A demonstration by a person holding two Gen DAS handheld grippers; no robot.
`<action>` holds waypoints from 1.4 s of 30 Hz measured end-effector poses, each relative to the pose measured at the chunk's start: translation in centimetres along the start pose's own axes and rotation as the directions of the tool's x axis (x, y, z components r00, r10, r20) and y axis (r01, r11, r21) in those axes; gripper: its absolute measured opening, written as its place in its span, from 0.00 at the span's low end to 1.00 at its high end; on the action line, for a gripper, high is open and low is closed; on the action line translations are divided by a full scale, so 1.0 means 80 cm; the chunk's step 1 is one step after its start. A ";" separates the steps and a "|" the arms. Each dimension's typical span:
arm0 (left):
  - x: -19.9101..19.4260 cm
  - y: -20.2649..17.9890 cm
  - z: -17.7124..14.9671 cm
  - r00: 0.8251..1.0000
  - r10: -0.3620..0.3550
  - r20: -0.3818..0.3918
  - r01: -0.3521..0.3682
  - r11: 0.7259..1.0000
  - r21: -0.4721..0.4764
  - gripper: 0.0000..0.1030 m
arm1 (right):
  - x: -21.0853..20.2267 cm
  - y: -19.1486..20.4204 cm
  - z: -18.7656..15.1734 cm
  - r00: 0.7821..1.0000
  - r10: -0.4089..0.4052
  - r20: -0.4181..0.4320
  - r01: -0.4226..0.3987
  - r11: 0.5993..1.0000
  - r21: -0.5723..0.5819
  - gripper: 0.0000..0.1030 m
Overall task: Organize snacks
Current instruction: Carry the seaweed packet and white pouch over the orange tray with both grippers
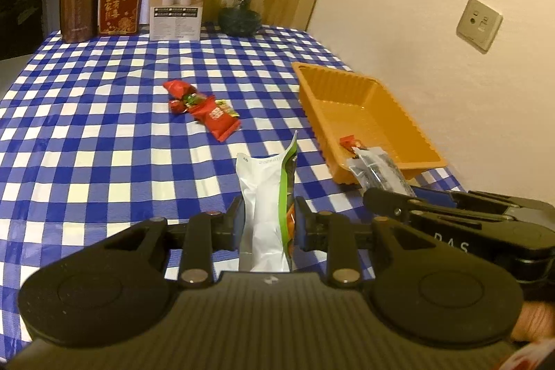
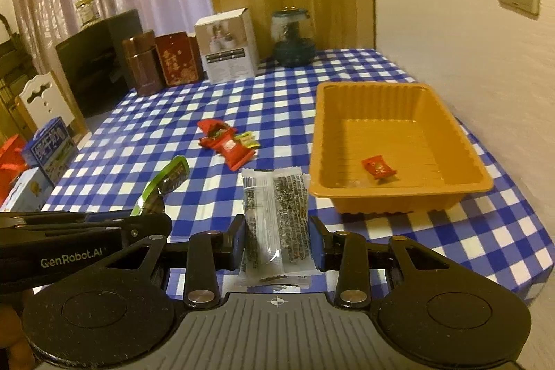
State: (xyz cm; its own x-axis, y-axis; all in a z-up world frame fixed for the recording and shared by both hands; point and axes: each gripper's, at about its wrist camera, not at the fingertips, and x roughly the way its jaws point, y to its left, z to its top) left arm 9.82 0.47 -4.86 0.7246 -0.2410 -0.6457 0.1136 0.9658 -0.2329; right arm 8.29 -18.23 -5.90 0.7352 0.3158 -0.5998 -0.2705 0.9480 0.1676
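Note:
My left gripper [image 1: 267, 217] is shut on a white and green snack bag [image 1: 265, 193], held upright above the checked table. My right gripper [image 2: 277, 238] is shut on a clear packet with dark print [image 2: 277, 214], held just short of the orange tray's near rim. The orange tray [image 2: 464, 158] holds one small red candy [image 2: 378, 166]; the tray also shows in the left wrist view [image 1: 314, 96]. A pile of red snack packets [image 1: 204, 110] lies mid-table, also in the right wrist view [image 2: 229, 144]. The left gripper and its green bag [image 2: 166, 182] appear at the left of the right wrist view.
Along the far table edge stand a brown tin [image 1: 79, 6], a red box [image 1: 119, 4], a white box [image 1: 178, 4] and a glass jar [image 1: 242, 6]. The wall with sockets [image 1: 478, 25] runs along the right. Boxes [image 2: 48, 144] sit beyond the table's left edge.

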 end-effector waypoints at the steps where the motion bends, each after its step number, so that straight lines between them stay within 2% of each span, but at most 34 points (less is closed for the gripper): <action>1: -0.001 -0.003 0.000 1.000 -0.002 0.001 0.002 1.000 0.004 0.25 | -0.002 -0.002 0.000 1.000 -0.002 0.002 0.002 1.000 0.004 0.37; 18: 0.011 -0.049 0.012 0.998 -0.057 -0.007 0.057 0.997 0.049 0.25 | -0.026 -0.047 0.006 0.998 -0.060 0.030 0.058 0.996 0.073 0.37; 31: 0.050 -0.101 0.047 0.992 -0.124 -0.007 0.124 0.988 0.096 0.25 | -0.033 -0.112 0.029 0.988 -0.138 0.062 0.130 0.984 0.125 0.37; 42: 0.094 -0.128 0.076 0.990 -0.137 -0.023 0.139 0.982 0.128 0.25 | -0.015 -0.153 0.061 0.984 -0.159 0.079 0.149 0.981 0.127 0.37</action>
State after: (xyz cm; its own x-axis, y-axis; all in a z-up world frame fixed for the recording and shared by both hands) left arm 18.29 -10.64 -2.90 0.6864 -0.3731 -0.6242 0.2989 0.9272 -0.2256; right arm 13.76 -30.02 -3.40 0.8156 0.1627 -0.5553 -0.0772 0.9817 0.1742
